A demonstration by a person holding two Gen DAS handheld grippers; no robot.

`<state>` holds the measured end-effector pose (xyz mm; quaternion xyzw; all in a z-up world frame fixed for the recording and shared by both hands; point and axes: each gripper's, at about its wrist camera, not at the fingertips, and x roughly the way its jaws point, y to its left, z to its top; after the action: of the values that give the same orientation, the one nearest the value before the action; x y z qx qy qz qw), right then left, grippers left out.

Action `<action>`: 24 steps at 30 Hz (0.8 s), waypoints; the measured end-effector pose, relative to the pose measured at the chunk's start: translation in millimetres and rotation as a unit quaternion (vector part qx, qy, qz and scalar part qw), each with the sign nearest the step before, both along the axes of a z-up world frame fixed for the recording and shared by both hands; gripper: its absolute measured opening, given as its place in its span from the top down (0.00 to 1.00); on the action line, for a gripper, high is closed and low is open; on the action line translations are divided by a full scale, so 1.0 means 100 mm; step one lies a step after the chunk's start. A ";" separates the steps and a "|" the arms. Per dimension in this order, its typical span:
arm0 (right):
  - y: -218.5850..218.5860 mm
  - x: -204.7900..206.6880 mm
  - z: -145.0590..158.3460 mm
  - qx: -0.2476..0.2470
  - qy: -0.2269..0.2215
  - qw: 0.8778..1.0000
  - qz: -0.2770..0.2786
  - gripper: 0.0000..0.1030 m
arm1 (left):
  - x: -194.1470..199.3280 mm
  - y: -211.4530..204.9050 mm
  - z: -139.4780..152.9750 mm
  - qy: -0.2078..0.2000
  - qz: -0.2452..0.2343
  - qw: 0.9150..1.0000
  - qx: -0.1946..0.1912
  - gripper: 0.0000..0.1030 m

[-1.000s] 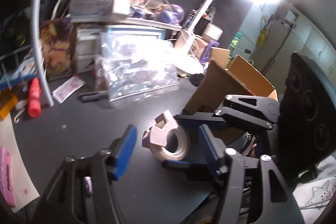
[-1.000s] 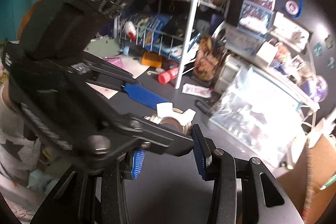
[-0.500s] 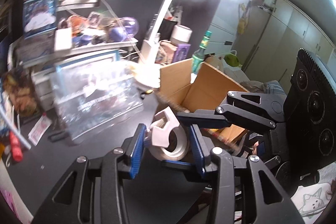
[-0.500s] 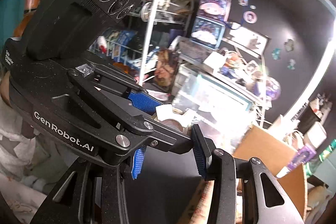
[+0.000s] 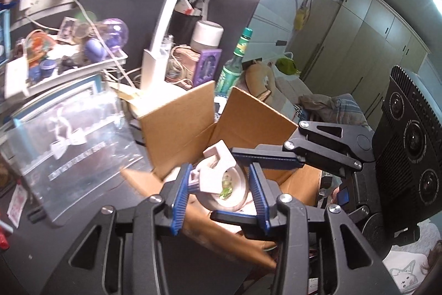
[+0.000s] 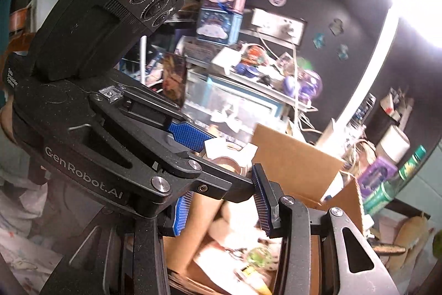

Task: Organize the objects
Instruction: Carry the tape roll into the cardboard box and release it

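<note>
My left gripper [image 5: 218, 195] is shut on a roll of tape in a white dispenser [image 5: 221, 179] and holds it above the open cardboard box [image 5: 176, 123]. The tape also shows in the right wrist view [image 6: 229, 156], held between the left gripper's blue pads [image 6: 187, 134]. My right gripper [image 6: 221, 209] is open and empty, right beside the left one, over the box [image 6: 292, 162]. Mixed small items lie inside the box, blurred.
A clear plastic bag [image 5: 71, 134] lies left of the box on the dark table. A white lamp arm [image 5: 168, 18], a green bottle [image 5: 234, 65], a white jar [image 5: 207, 35] and cluttered shelves [image 5: 63, 68] stand behind. Wardrobes [image 5: 359, 46] are at the right.
My left gripper closed on the tape, lifted it off the table and carried it right, over the box. My right gripper moved along with it and stayed open.
</note>
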<state>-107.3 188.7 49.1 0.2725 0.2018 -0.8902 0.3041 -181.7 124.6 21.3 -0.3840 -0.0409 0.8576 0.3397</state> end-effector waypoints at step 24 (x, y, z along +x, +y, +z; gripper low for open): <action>0.40 -0.27 -0.14 -0.004 -0.028 0.999 -0.040 0.55 | -0.30 0.42 -0.11 -0.011 -0.015 0.999 -0.042 0.44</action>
<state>-134.6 228.9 34.6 0.3043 0.1781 -0.8945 0.2751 -211.4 166.7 10.7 -0.4079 -0.0027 0.8493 0.3351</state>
